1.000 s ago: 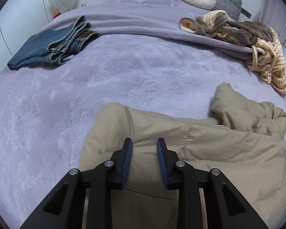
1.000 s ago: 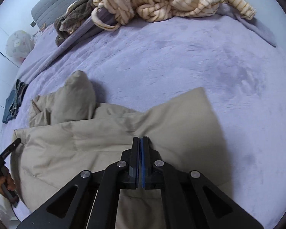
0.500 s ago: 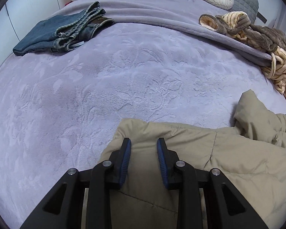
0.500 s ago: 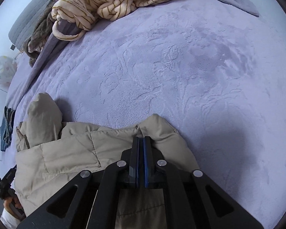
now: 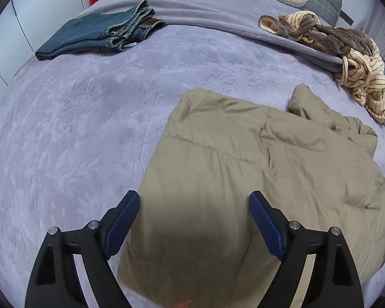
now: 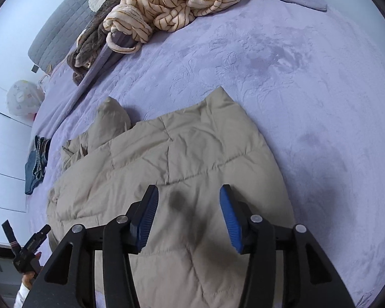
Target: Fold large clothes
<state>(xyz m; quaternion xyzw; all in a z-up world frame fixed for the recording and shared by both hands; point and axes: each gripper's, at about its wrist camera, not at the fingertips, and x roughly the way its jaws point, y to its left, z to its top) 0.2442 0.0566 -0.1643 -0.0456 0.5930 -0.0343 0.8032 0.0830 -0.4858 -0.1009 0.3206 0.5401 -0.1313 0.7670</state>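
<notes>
The tan jacket (image 5: 256,179) lay spread on the purple bed (image 5: 77,141), one sleeve bunched at its far edge. Both the left gripper (image 5: 193,205) and the right gripper (image 6: 188,205) hung above it with fingers spread wide, holding nothing. Folded jeans (image 5: 97,36) and a striped robe (image 6: 177,5) lay well apart near the headboard.

Right gripper (image 6: 188,202) spread wide above tan jacket (image 6: 166,159).
</notes>
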